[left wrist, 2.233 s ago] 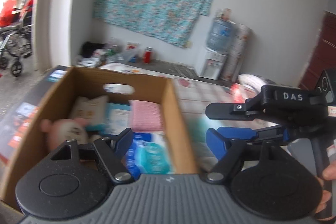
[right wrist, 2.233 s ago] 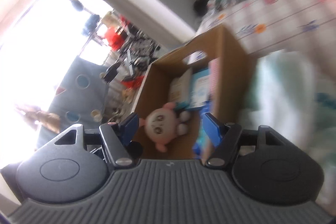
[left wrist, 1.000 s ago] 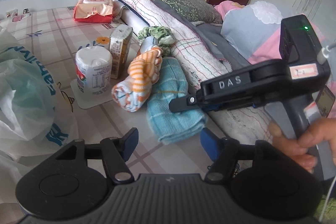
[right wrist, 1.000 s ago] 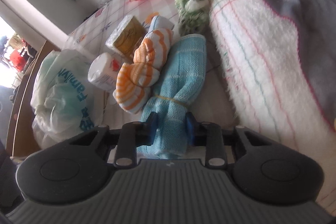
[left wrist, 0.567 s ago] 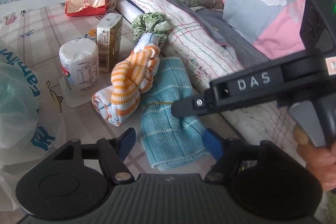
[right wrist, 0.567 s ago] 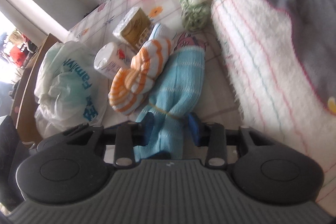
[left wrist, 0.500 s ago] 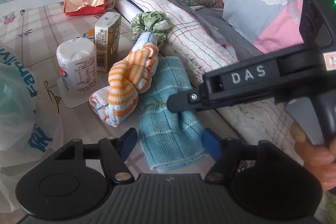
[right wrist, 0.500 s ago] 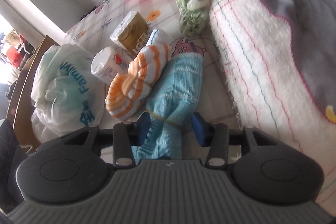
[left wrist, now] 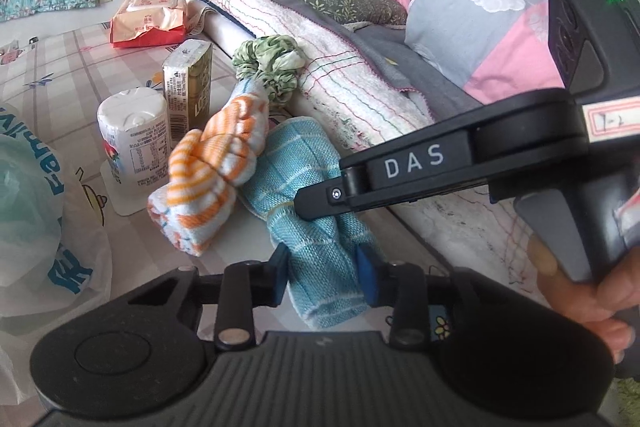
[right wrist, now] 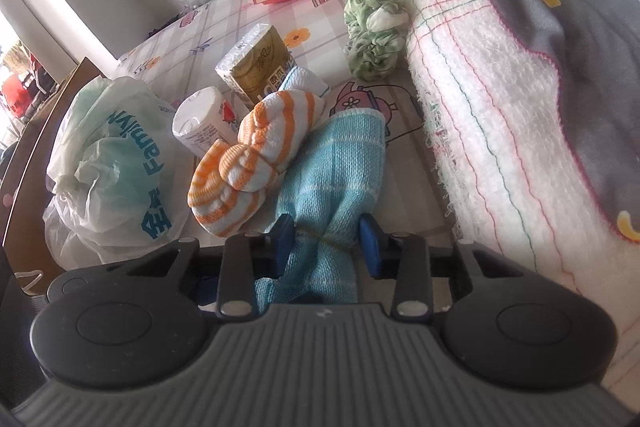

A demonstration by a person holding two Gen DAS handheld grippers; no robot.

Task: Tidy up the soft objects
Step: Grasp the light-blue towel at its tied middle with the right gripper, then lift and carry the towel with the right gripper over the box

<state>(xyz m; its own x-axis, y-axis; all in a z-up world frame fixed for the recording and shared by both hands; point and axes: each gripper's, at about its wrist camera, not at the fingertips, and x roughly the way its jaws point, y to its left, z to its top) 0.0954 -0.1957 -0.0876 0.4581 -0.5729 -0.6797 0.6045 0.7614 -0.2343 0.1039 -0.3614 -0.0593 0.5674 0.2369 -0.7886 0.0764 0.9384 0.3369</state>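
Observation:
A blue checked towel [left wrist: 304,163], rolled and tied at its middle, lies on the patterned sheet. My left gripper [left wrist: 323,277] has its jaws closing on the towel's near end, and both pads touch the cloth. My right gripper [right wrist: 326,241] is closing on the tied waist of the same blue towel [right wrist: 340,163], which fills its gap. Its black body [left wrist: 420,163] reaches in from the right in the left wrist view. An orange-striped knotted towel [right wrist: 248,163] leans on the blue one's left side. A green cloth bundle [right wrist: 374,31] lies farther back.
A white plastic bag [right wrist: 108,163] bulges at the left, with a cardboard box edge [right wrist: 40,147] behind it. A white tissue roll [left wrist: 134,139], a gold tissue pack [left wrist: 188,83] and a red wipes pack [left wrist: 148,23] stand behind. A folded blanket [right wrist: 500,87] borders the right.
Both views swung from the cardboard box to the towels. Over the last second the left jaws narrowed onto the blue towel's near end. The right jaws loosened, then narrowed again at its tie.

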